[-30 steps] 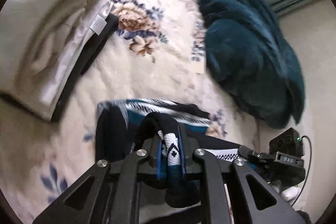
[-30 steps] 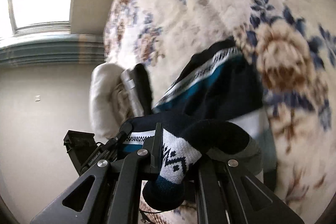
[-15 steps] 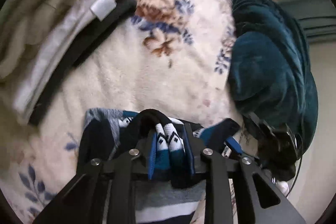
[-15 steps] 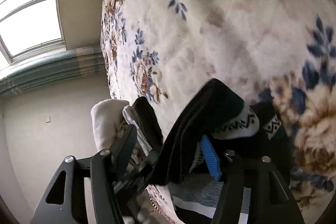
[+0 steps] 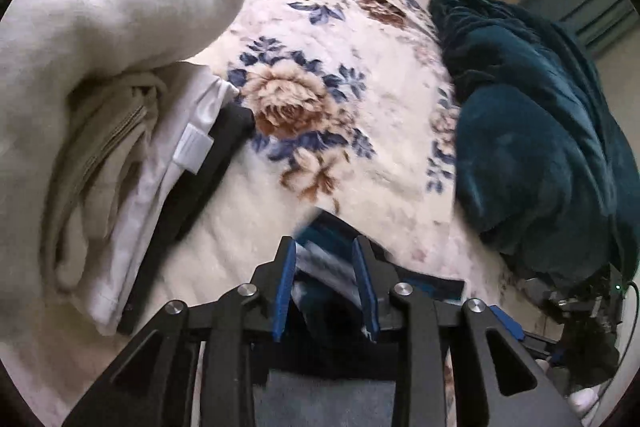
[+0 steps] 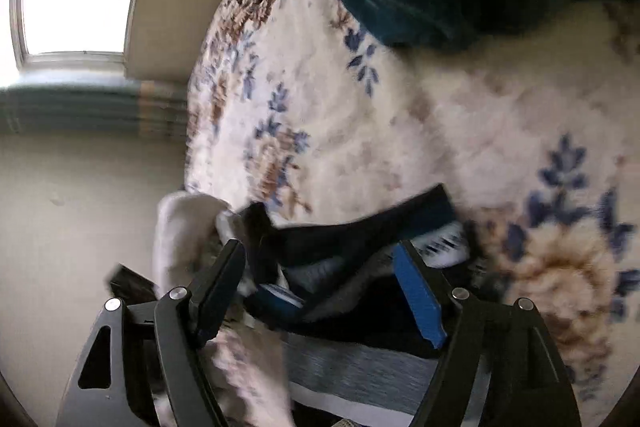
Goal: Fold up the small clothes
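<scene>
Floral blanket (image 5: 332, 163) is carrying sock (image 6: 360, 239) | both grippers, left (image 5: 326, 291) and right (image 6: 320, 291), are standing apart over it | advice: pressing fold flat, aligning edges before regripping

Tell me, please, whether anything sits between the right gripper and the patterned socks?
Nothing visible does: the right gripper stands wide open directly over the patterned socks on the floral blanket, with no other item between.
</scene>
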The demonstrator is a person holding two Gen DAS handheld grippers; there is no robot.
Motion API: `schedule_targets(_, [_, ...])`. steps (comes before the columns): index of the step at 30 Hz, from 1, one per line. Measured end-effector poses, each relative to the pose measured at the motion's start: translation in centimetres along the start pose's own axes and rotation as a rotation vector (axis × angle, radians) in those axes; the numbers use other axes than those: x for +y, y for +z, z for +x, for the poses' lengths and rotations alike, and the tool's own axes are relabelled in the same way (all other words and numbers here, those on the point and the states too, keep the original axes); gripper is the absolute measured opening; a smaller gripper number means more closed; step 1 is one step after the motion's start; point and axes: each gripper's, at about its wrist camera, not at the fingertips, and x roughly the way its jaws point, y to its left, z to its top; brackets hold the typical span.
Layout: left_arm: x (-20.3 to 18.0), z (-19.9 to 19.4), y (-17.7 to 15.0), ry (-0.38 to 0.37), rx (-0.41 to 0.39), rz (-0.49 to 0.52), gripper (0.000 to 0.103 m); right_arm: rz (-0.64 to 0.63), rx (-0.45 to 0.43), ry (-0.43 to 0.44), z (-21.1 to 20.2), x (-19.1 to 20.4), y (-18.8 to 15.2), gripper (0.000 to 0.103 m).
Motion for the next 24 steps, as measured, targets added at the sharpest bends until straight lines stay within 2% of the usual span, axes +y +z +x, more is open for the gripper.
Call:
schedule_targets(4, [-0.2,-2.4,-4.0,-0.008,0.027,0.015,0.027,-0.092,0.027,-0.142,-1.4,-0.2,-2.7,0.078])
schedule_targets(7, [0.9,-3.4,-8.2,0.051,0.070,0.046,0.027,-0.147,0.059,-0.274,-2.1,-1.5,-5.9,0.079])
schedule_targets(11, [4.0,-5.6,-13.6,0.144,0.116,0.002,0.027,-0.101,0.182,-0.357,-1.7,-5.1,-11.3,0.079])
schedule_targets(15, [6.5,-9.6,-18.1,0.161,0.120,-0.095,0.027,0.027,0.236,-0.261,-2.4,-9.2,-17.0,0.079])
schedule_targets(17, [7.6,-10.6,-19.7,0.108,0.118,-0.191,0.027,0.083,0.250,-0.226,-2.4,-10.9,-18.7,0.078])
schedule_targets(18, [7.9,-10.4,-20.2,0.089,0.120,-0.221,0.027,0.133,0.252,-0.187,-2.4,-12.1,-19.7,0.078])
schedule_targets(21, [8.6,-7.4,-21.7,-0.018,0.199,-0.334,0.027,0.249,0.254,-0.065,-1.9,-14.7,-21.5,0.079])
schedule_targets(24, [9.1,-5.5,-22.6,-0.095,0.210,-0.424,0.027,0.372,0.226,0.022,-1.3,-17.0,-22.5,0.080])
